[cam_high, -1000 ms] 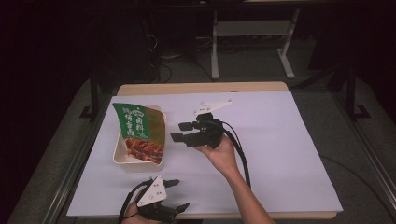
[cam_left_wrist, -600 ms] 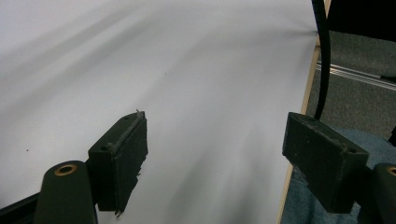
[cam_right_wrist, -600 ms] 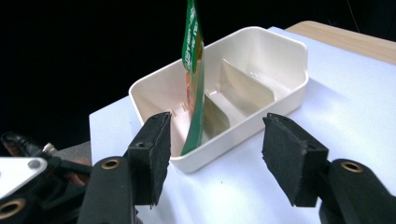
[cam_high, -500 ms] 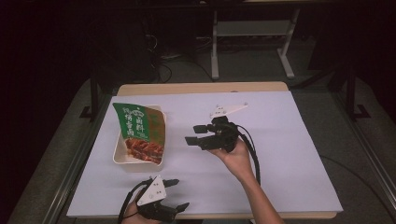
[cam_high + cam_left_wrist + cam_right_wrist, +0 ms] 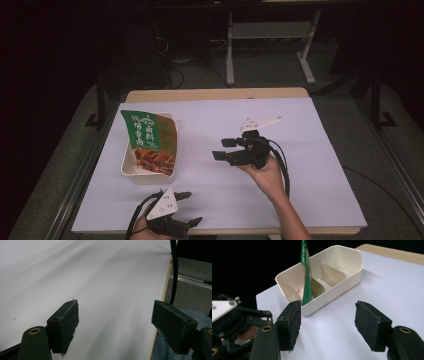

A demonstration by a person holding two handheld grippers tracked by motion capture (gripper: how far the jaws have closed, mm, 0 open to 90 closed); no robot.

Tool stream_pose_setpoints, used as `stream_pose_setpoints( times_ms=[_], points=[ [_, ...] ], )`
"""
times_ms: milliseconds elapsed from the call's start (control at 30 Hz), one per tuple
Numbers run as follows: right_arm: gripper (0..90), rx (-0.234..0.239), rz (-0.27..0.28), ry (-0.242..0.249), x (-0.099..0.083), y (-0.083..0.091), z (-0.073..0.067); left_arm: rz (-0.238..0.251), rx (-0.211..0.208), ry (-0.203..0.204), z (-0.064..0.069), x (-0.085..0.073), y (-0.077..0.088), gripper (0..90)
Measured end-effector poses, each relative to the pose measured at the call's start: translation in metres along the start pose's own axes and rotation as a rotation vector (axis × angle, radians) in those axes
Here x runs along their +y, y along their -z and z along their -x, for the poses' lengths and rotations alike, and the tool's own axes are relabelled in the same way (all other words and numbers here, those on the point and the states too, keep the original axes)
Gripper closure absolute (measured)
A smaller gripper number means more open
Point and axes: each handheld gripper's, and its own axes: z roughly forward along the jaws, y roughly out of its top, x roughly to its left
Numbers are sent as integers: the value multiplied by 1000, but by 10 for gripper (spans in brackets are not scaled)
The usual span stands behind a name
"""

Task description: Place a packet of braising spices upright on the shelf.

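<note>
A cream plastic tray lies on the left of the white-covered table. A green food packet with a picture of a meat dish stands tilted in it. In the right gripper view the packet shows edge-on inside the tray, which has dividers. My right gripper hovers right of the tray and points at it. Its jaws have just been opening, with nothing between them. My left gripper rests open at the table's near edge, and its jaws span bare white cover.
The white cover reaches the table's right edge, with a wooden strip at the far edge. A black cable hangs past the near edge. A metal frame stands on the dark floor behind the table.
My right gripper has drawn back to the right, away from the tray and a little toward the near side, with its jaws wider. The left gripper has stayed put.
</note>
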Motion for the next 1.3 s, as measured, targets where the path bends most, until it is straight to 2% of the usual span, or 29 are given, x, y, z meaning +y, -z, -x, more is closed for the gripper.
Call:
stream_pose_setpoints(
  times_ms=[367, 567, 733, 1300],
  points=[
    [365, -12, -7, -28, -13, 14, 6, -8, 3, -1, -1, 0, 1, 213],
    [362, -21, -11, -28, -21, 20, 8, 1, 3, 15, -1, 0, 1, 212],
    [359, -26, -26, -57, -29, 24, 10, -1, 5, 14, -1, 0, 1, 211],
    [352, -44, -20, -78, -51, 40, 15, -6, 11, 18, -2, 0, 2, 211]
  ],
)
